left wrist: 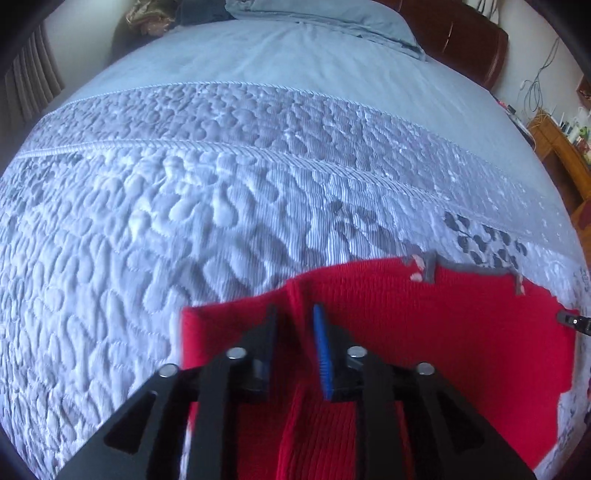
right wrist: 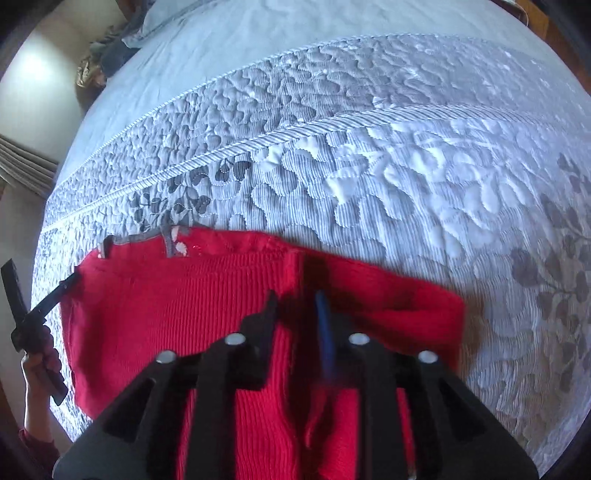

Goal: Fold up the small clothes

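Observation:
A small red knit garment with a grey trimmed edge lies on the quilted bed; it also shows in the right wrist view. My left gripper is shut on a raised fold of the red knit at the garment's left part. My right gripper is shut on a raised fold at its right part. In the right wrist view the left gripper shows at the garment's far left edge, held by a hand. The tip of the right gripper shows at the far right of the left wrist view.
The bed is covered by a pale blue quilted spread with grey leaf patterns. A blue pillow and brown headboard lie at the far end. A wooden side table with clutter stands at the right.

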`<state>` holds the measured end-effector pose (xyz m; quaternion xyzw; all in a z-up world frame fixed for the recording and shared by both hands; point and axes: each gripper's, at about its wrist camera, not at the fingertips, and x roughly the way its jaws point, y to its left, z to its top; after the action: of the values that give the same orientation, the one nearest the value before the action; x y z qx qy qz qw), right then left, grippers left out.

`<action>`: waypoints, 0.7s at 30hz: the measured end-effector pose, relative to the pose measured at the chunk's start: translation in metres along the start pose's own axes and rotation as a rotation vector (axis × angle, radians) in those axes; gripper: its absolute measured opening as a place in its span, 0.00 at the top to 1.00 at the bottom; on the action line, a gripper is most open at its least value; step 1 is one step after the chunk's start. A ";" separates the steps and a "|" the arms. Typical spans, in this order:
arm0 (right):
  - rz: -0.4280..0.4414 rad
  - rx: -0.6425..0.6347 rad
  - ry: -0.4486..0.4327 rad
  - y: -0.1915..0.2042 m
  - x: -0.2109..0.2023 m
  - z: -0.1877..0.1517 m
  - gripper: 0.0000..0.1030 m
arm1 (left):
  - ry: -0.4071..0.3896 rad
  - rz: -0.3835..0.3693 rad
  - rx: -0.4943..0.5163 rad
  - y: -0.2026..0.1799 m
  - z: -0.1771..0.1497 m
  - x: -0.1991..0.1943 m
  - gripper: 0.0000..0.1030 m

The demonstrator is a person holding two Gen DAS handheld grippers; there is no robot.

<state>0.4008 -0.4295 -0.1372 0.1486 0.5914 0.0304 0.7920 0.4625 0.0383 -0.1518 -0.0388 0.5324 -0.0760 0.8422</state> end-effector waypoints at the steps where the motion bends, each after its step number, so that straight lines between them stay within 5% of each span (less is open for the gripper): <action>1: 0.015 -0.013 0.001 -0.002 -0.009 -0.008 0.75 | 0.037 0.000 -0.008 0.003 -0.003 -0.009 0.68; 10: 0.205 -0.198 0.109 -0.001 -0.069 -0.128 0.64 | 0.127 -0.067 0.068 0.025 -0.116 -0.087 0.57; 16: 0.155 -0.266 0.173 0.014 -0.056 -0.170 0.59 | 0.190 -0.103 0.010 0.030 -0.175 -0.093 0.52; 19: 0.205 -0.242 0.172 0.019 -0.052 -0.170 0.72 | 0.181 -0.127 -0.020 0.026 -0.176 -0.094 0.50; 20: 0.186 -0.257 0.166 0.023 -0.051 -0.169 0.94 | 0.187 -0.145 -0.037 0.025 -0.175 -0.092 0.52; 21: 0.174 -0.258 0.171 0.025 -0.050 -0.169 0.97 | 0.192 -0.134 -0.039 0.022 -0.175 -0.090 0.52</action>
<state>0.2296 -0.3831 -0.1270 0.0933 0.6327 0.1867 0.7457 0.2690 0.0781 -0.1504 -0.0832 0.6082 -0.1253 0.7794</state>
